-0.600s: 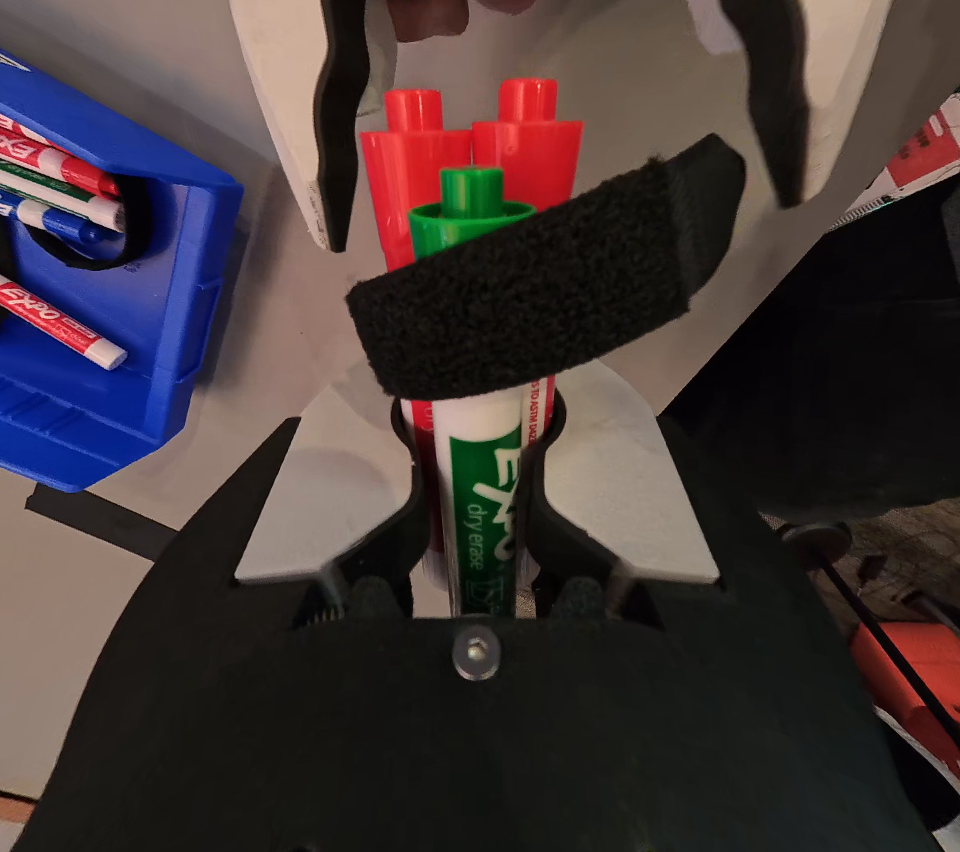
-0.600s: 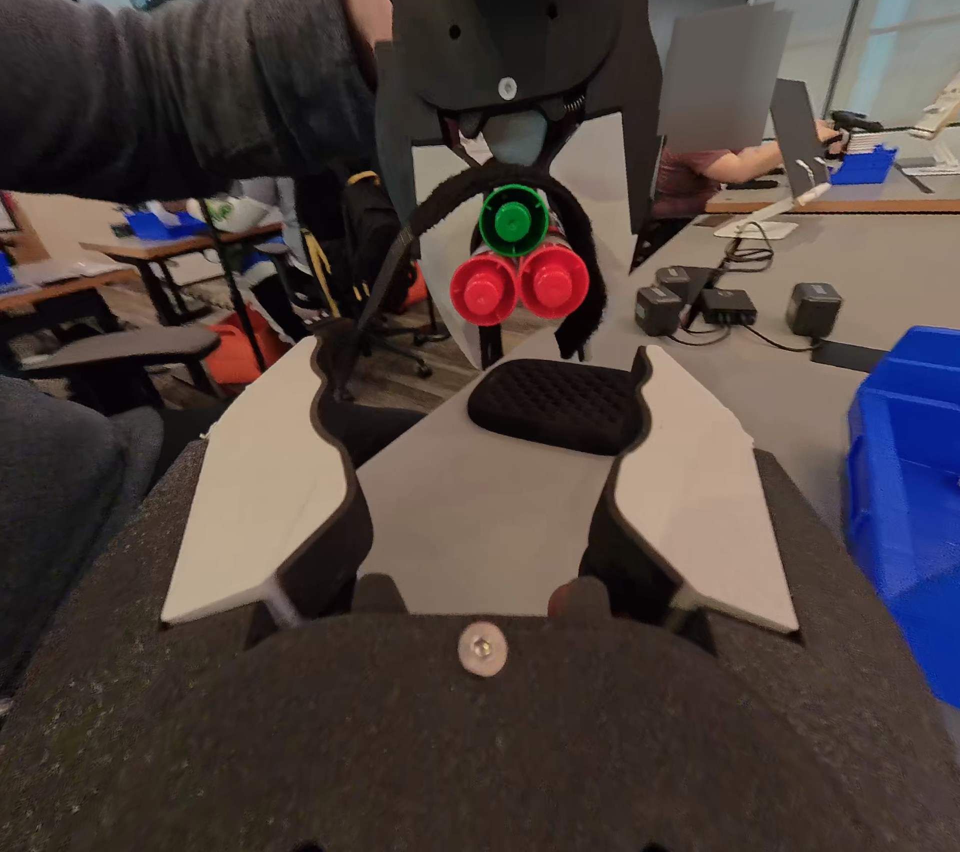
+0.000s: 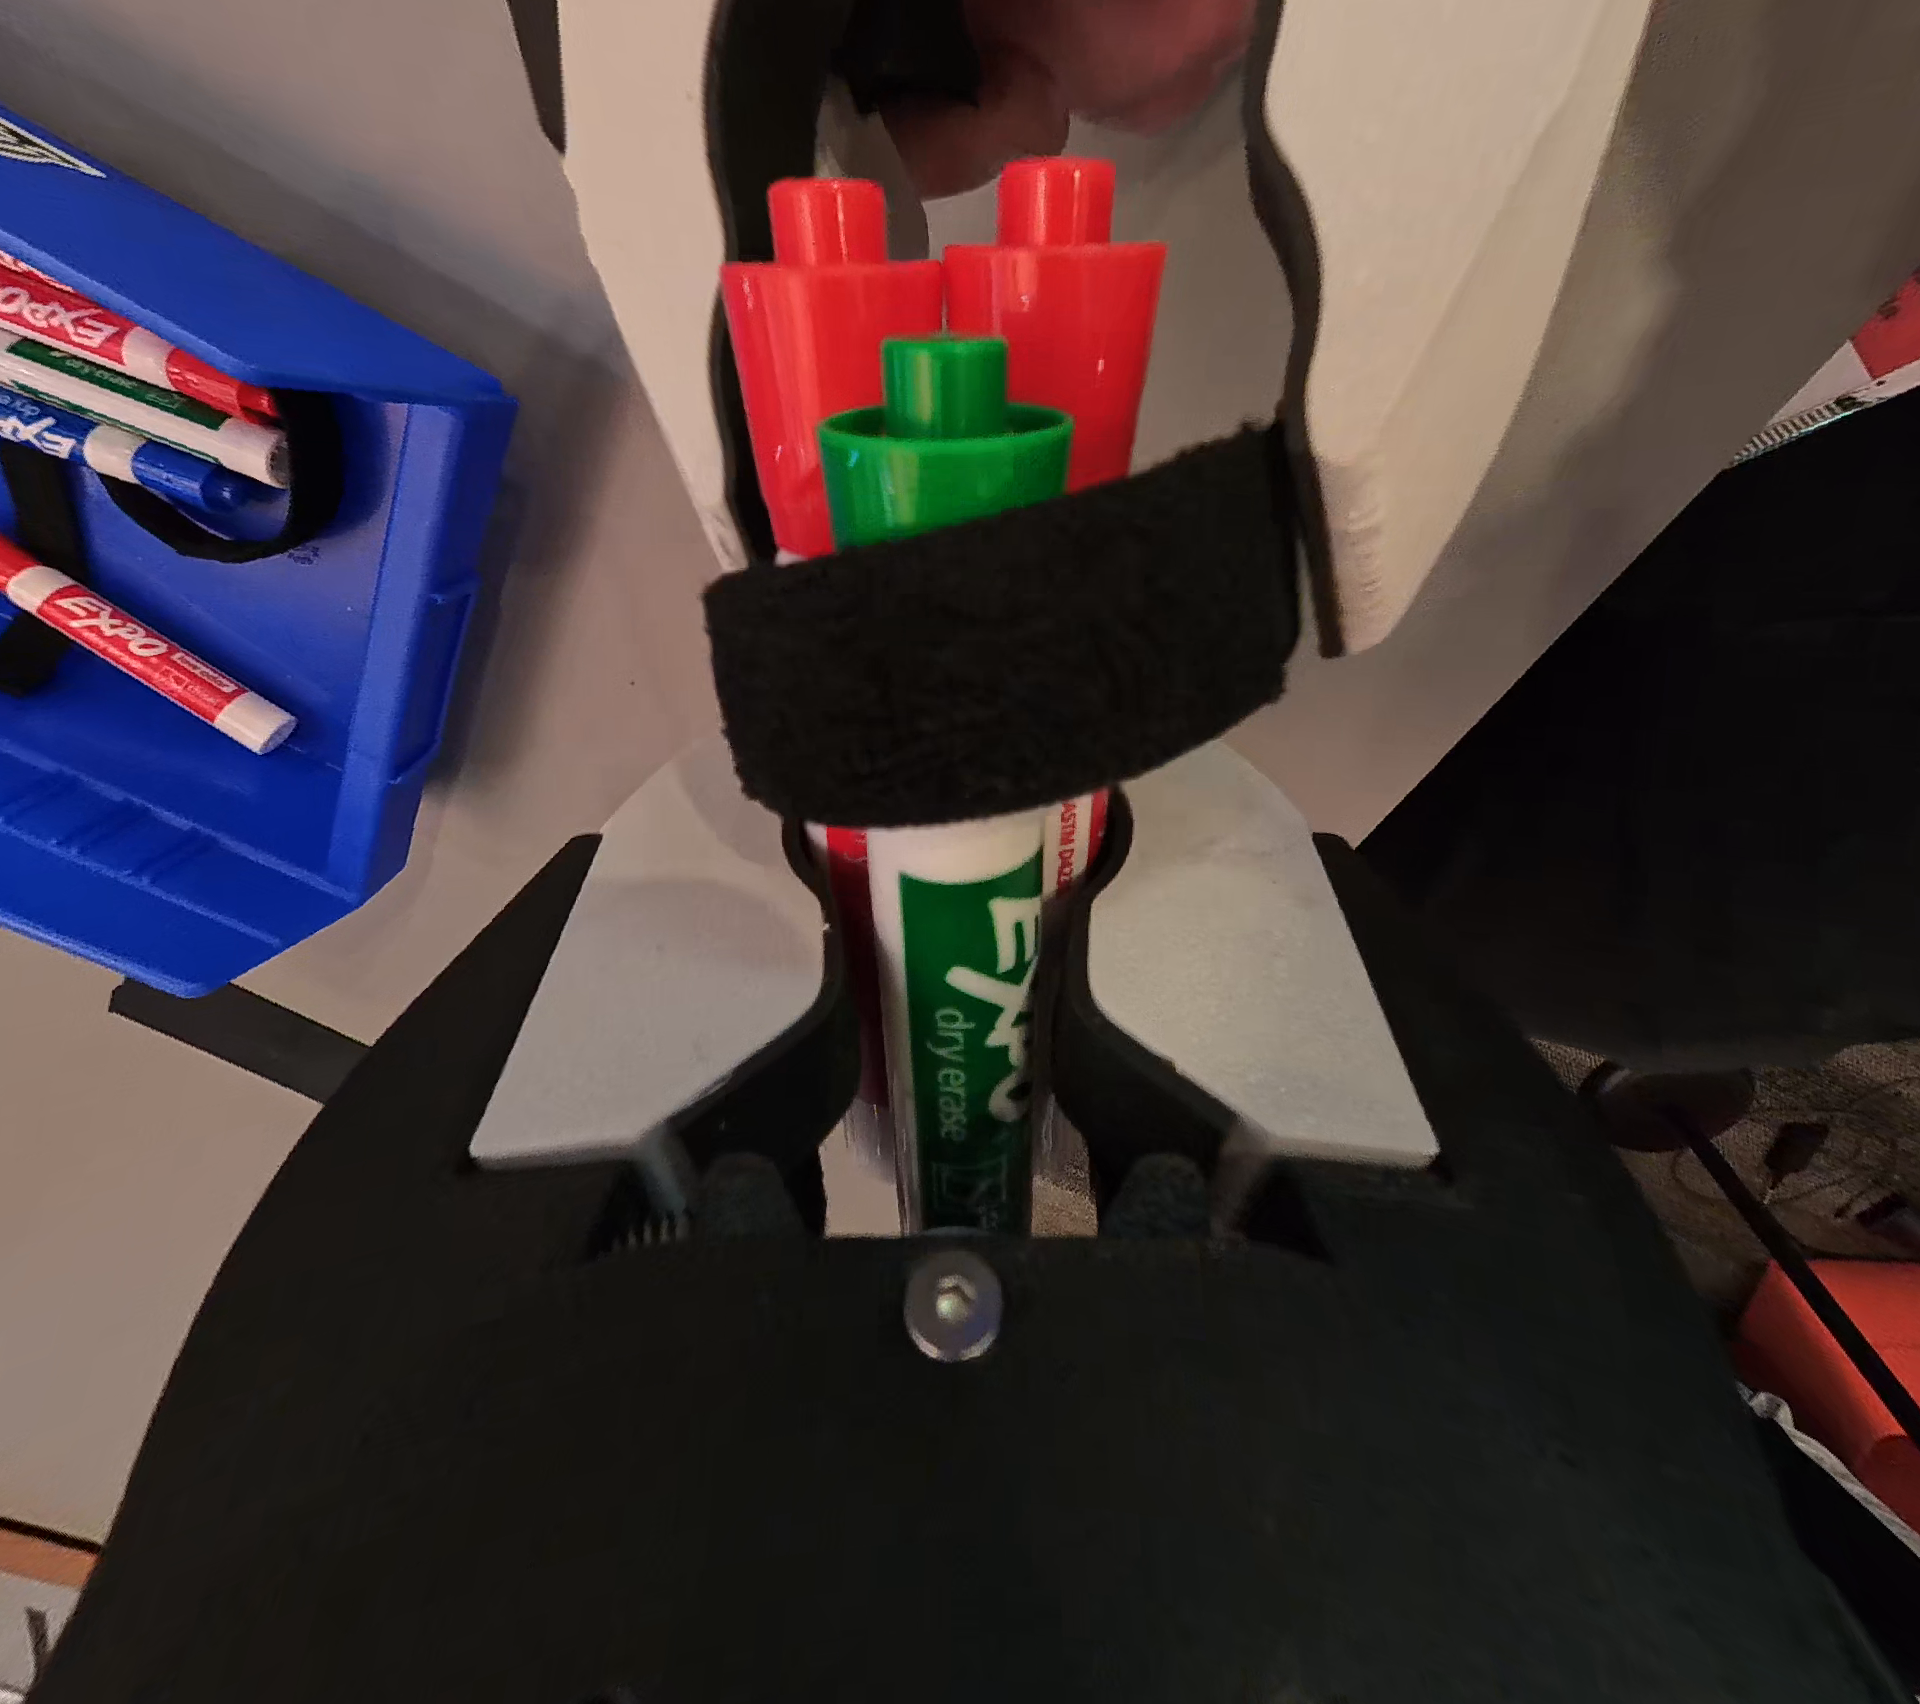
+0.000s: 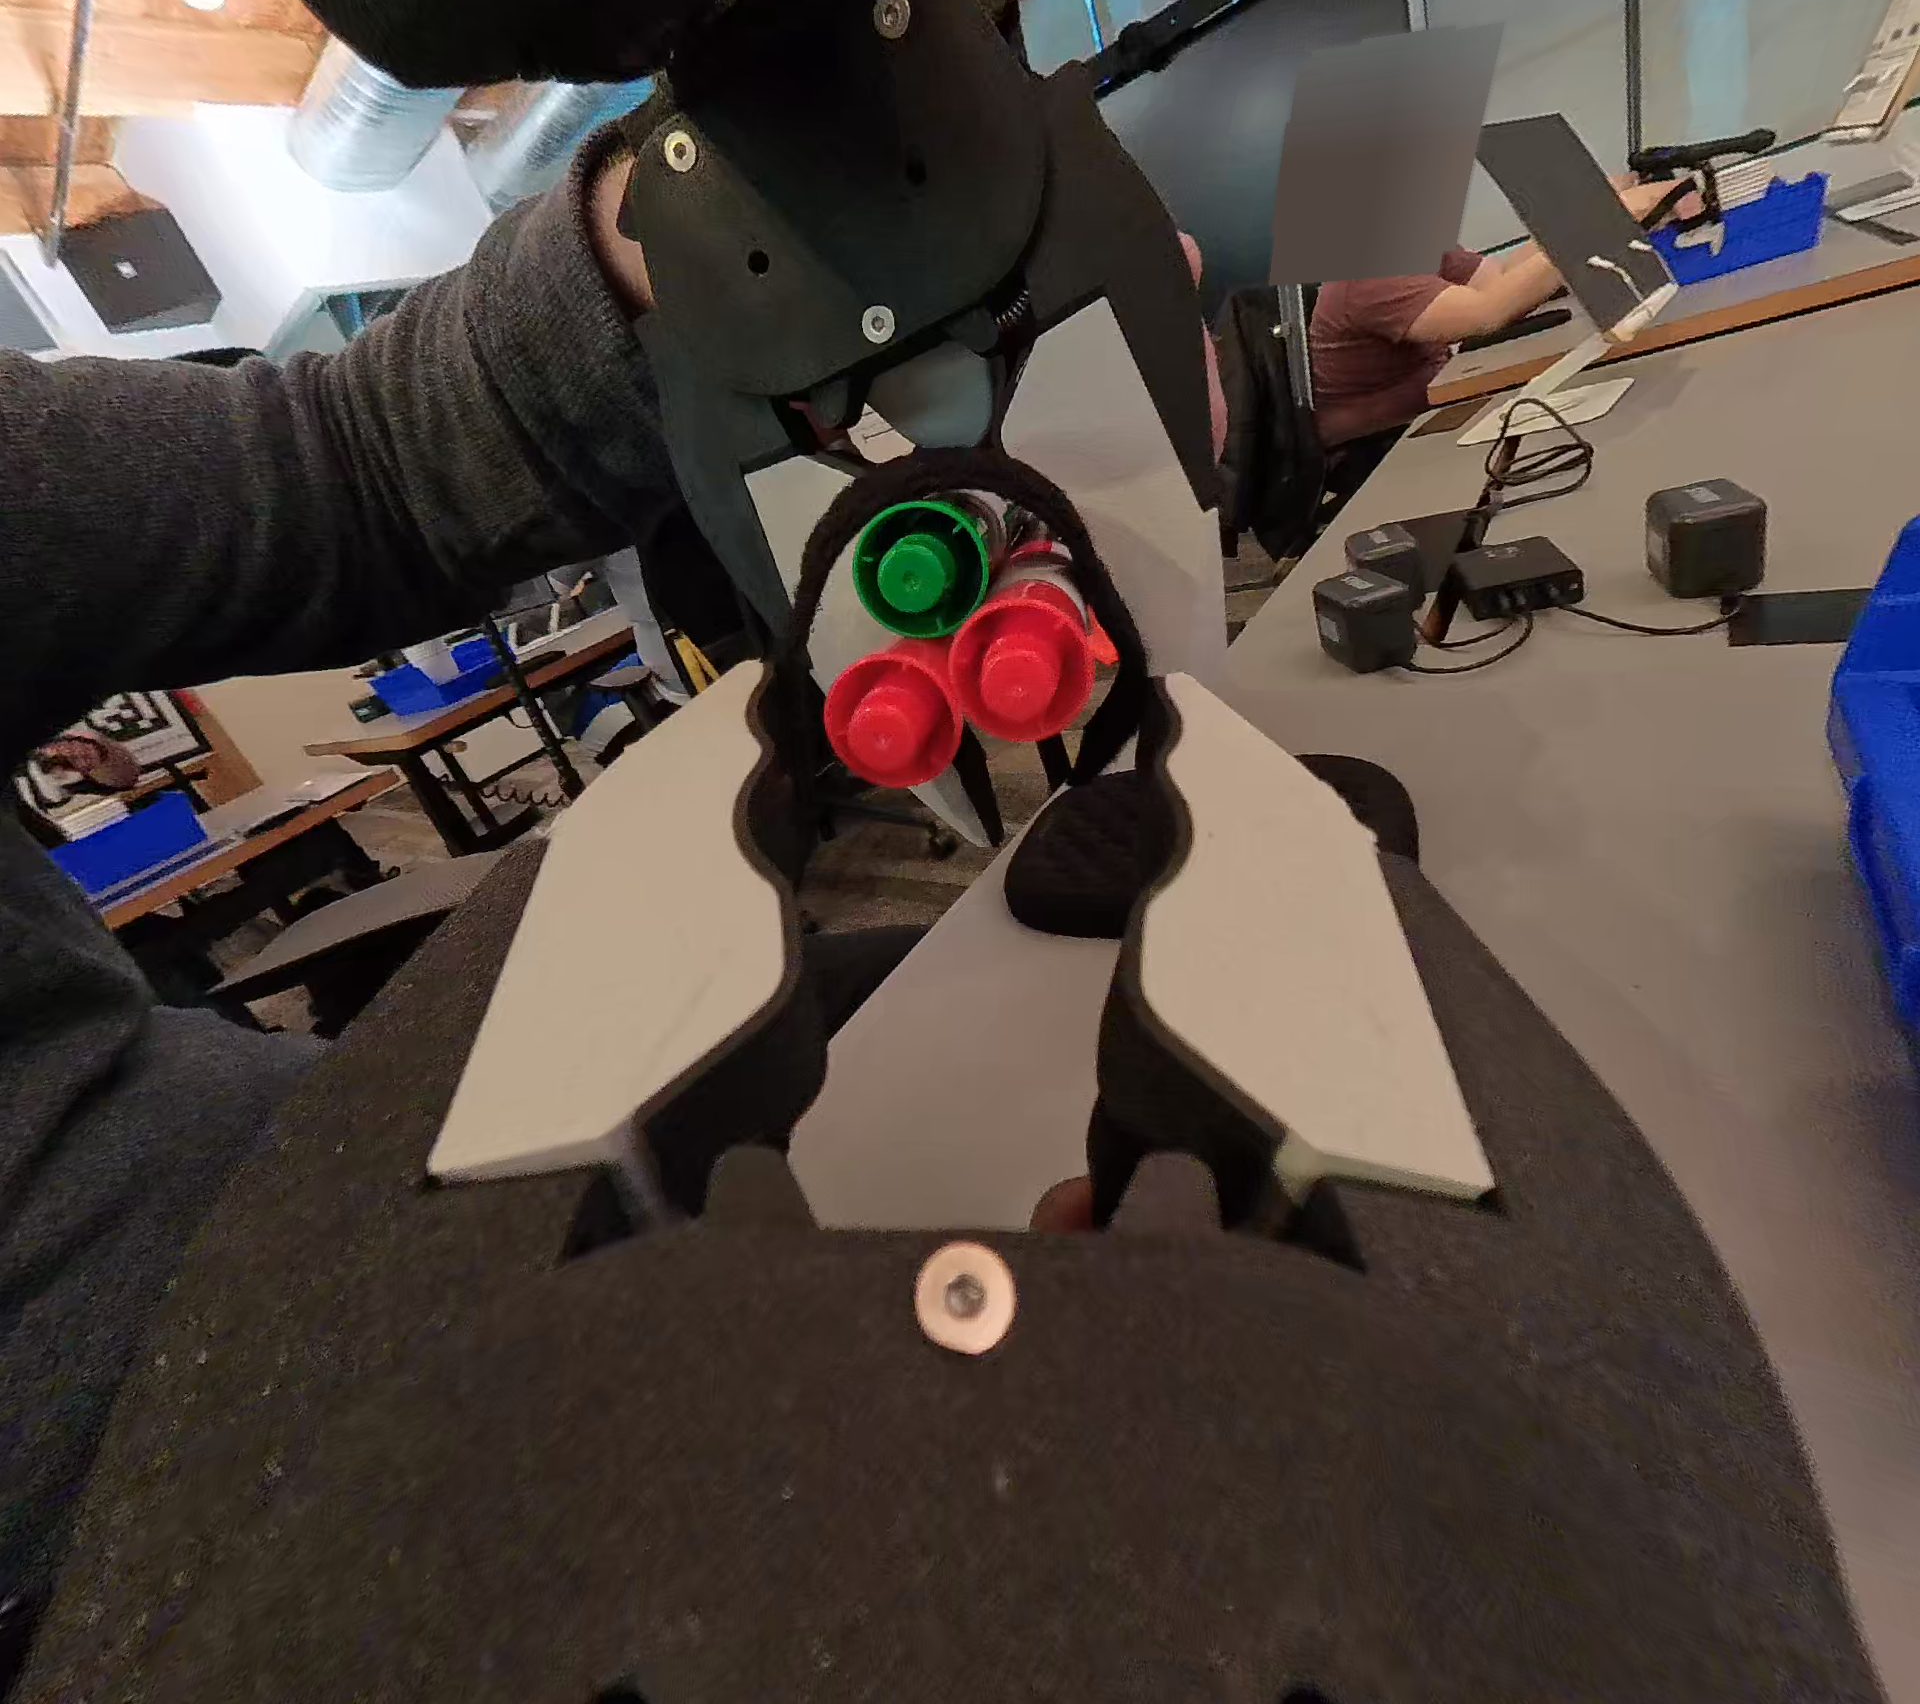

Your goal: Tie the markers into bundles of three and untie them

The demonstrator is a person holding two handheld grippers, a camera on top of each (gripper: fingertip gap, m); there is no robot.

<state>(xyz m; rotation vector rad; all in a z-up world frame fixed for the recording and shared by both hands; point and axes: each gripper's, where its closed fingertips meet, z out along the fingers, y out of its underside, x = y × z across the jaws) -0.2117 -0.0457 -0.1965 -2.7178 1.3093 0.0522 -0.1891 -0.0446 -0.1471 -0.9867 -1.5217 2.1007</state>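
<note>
The left gripper (image 3: pixel 961 865) pinches three strapped markers (image 3: pixel 951 428); the right gripper (image 4: pixel 961 719) stands spread around their caps. A blue bin (image 3: pixel 343 678) holds loose markers (image 3: pixel 135 652).

Hidden: strap (image 3: pixel 997 657) covered the markers' (image 3: pixel 966 1010) middles; we couldn't see their ends inside the left claw (image 3: pixel 961 865) | cut off: blue bin (image 3: pixel 208 719) at left edge | blurred: hand (image 3: pixel 1101 23) above.

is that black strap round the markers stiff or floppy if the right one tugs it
Probably floppy: the black strap curves around the three markers and looks like soft fuzzy fabric. It likely grips itself rather than slipping. The left hand-held gripper clamps the barrels, so a tug should move the strap, not the bundle.
</note>
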